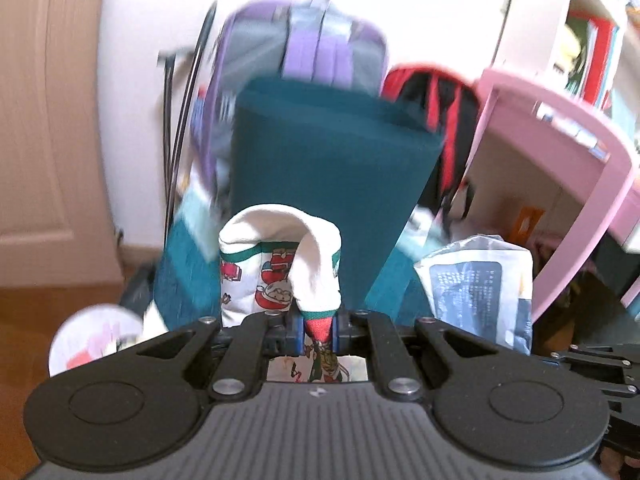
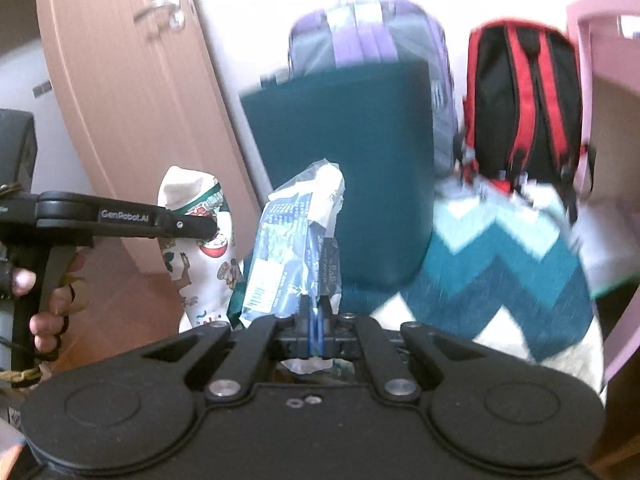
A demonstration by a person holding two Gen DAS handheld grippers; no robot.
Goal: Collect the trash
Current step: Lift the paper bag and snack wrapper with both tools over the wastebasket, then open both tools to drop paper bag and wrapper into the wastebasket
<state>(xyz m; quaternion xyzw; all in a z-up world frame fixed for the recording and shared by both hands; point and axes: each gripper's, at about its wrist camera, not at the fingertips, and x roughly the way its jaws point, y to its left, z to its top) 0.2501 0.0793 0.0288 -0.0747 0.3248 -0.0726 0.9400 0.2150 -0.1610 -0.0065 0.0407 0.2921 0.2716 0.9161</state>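
Observation:
My left gripper point(image 1: 318, 330) is shut on a crumpled white wrapper with Christmas cartoon prints point(image 1: 280, 264), held up in front of a dark teal bin point(image 1: 324, 188). The wrapper also shows in the right wrist view point(image 2: 200, 248), with the left gripper point(image 2: 200, 226) on it. My right gripper point(image 2: 316, 320) is shut on a blue and clear plastic packet point(image 2: 296, 248), held up before the teal bin point(image 2: 348, 168). The packet also shows at the right of the left wrist view point(image 1: 476, 288).
A purple backpack point(image 2: 372, 36) and a red and black backpack point(image 2: 524, 100) stand behind the bin against the wall. A teal and white zigzag rug point(image 2: 500, 264) lies on the floor. A pink desk frame point(image 1: 560, 168) is right, a wooden door point(image 2: 120, 80) left.

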